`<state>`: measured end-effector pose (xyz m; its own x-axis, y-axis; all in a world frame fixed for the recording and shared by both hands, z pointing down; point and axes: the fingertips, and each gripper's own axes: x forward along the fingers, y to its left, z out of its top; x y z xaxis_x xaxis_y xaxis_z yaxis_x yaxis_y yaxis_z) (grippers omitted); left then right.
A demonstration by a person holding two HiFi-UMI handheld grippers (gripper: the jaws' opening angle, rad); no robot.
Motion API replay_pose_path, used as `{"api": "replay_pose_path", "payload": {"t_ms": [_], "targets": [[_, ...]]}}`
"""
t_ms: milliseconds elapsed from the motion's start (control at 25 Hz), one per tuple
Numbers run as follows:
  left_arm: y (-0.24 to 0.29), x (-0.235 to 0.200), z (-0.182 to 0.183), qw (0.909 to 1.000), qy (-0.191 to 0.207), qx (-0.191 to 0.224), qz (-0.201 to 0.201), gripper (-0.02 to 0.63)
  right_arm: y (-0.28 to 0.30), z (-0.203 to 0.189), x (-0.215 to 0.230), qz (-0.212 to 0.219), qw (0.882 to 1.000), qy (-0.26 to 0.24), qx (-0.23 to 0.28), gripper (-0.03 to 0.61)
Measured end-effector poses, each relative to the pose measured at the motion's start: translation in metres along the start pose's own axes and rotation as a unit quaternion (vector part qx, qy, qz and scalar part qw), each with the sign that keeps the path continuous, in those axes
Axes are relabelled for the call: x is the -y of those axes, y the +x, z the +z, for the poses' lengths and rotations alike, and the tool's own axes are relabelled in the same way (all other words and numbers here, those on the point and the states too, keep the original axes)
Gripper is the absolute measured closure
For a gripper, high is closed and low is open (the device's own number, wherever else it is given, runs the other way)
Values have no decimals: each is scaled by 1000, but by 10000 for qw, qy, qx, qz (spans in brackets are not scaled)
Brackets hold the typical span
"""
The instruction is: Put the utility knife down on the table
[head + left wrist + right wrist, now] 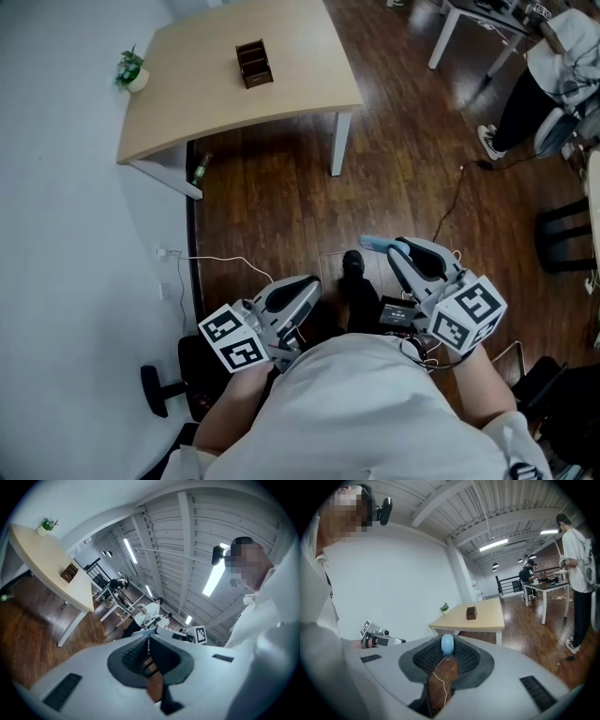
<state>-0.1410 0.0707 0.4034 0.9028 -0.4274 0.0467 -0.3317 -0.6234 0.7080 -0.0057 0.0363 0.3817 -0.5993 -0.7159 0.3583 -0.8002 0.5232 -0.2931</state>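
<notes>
Right hand-held gripper (pixel 401 253) was clamped on the pale-blue utility knife (pixel 447 644), held at the person's waist, well apart from the bench (pixel 206 103); the left hand-held gripper (pixel 305 289) was closed on nothing. Carrying seemed the step in hand. The next move (my guess) would call for crossing the dark wooden floor (pixel 281 206) to bare benchtop near the small wooden box (pixel 253 63).

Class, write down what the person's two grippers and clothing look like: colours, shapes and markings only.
Both the left gripper and the right gripper have smooth light-grey shells that taper toward the jaws, which are lined with dark ribbed pads. Each carries a white cube printed with black square markers. Thin cables loop beside the right one. The person wears a light-coloured shirt.
</notes>
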Motion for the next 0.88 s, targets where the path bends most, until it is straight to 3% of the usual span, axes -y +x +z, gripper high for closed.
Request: {"api": "replay_pose_path", "payload": {"t_ms": [280,720,880], "targets": [[36,-45,42,9989,-12,238,391,611,63,31,48,432,9990,-65,-81,509],[137,-113,128,9950,-56,506,856,611,166,101,154,1073,9932,-276,-355,509],[142,-115,132,9952,-42,481,850,611,176,104,157,1100,9928,-298,-360,509]]}}
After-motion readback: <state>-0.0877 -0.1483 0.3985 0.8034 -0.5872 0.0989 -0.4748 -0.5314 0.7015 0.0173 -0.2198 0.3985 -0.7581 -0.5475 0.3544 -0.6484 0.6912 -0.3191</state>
